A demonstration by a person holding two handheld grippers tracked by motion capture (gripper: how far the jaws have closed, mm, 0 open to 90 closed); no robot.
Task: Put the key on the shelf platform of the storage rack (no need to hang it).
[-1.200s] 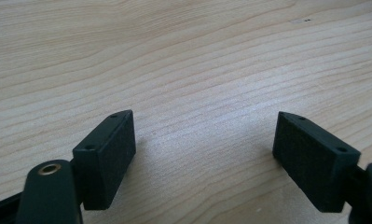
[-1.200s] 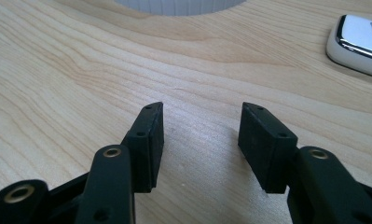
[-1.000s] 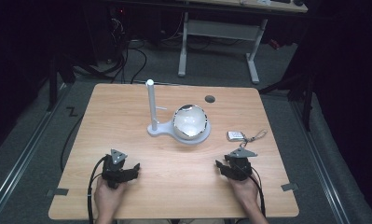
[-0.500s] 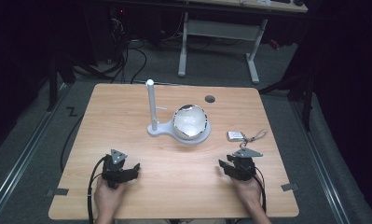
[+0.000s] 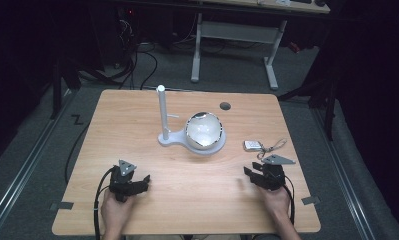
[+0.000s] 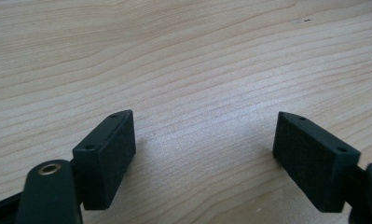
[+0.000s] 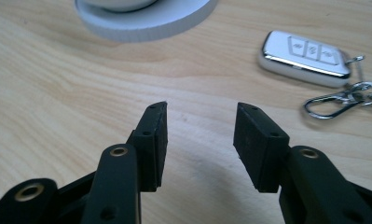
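Hovering spread-jawed over bare table (image 5: 187, 195), right gripper (image 7: 200, 140) nears key fob (image 7: 306, 57).

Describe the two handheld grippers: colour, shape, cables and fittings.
Both the left gripper and the right gripper are black, each topped by a grey three-cornered plate and trailing a black cable. Each ends in two flat, block-shaped black fingers with small screw holes, carried on arms with brass-coloured eyelets. The person's forearms are bare, no sleeves visible.
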